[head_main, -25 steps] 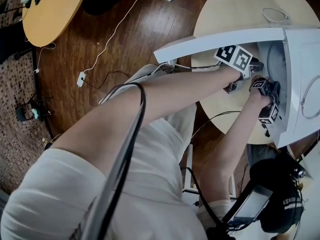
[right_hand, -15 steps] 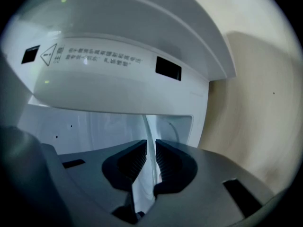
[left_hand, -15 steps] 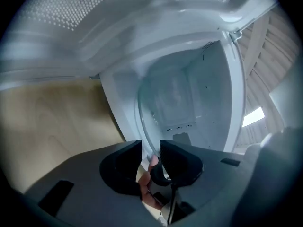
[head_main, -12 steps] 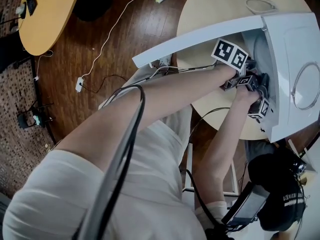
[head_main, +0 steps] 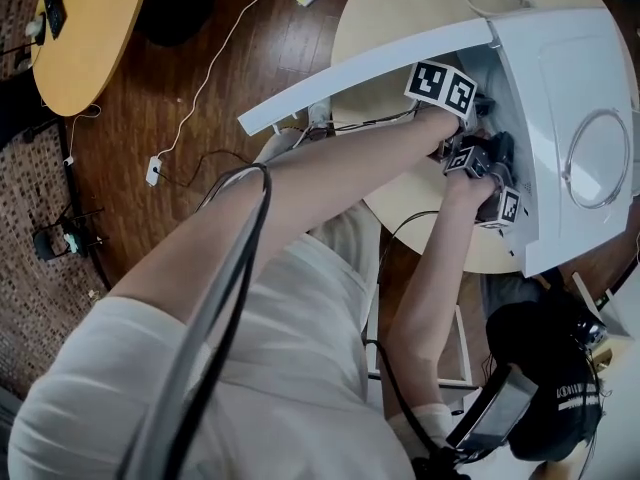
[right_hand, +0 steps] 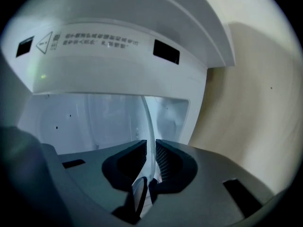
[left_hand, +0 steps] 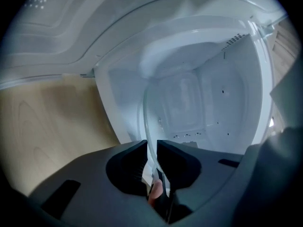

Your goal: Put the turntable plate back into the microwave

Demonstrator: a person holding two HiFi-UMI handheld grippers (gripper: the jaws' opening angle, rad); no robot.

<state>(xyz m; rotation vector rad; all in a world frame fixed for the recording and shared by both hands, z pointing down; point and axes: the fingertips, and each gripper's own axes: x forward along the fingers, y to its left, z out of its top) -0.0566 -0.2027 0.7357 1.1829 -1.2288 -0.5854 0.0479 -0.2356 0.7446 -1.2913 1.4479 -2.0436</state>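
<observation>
Faint glass turntable plate [left_hand: 147, 109] inside the microwave [head_main: 565, 78]: right gripper [right_hand: 150, 149] clamps its rim, left gripper [left_hand: 151, 148] has just tightened on it; round wooden table [head_main: 400, 13] beneath.

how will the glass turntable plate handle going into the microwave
Probably stiff: the turntable plate holds its curve though the right tongs pinch only its rim. Clear, glossy glass, so likely slippery and breakable against the microwave wall. Round, so it may roll if set on edge.

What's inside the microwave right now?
The glass plate reaches into the cavity, clamped by the right gripper and the left gripper, whose fingers have just been closing on it. Behind it are bare white walls. The grippers hide the cavity floor.
</observation>
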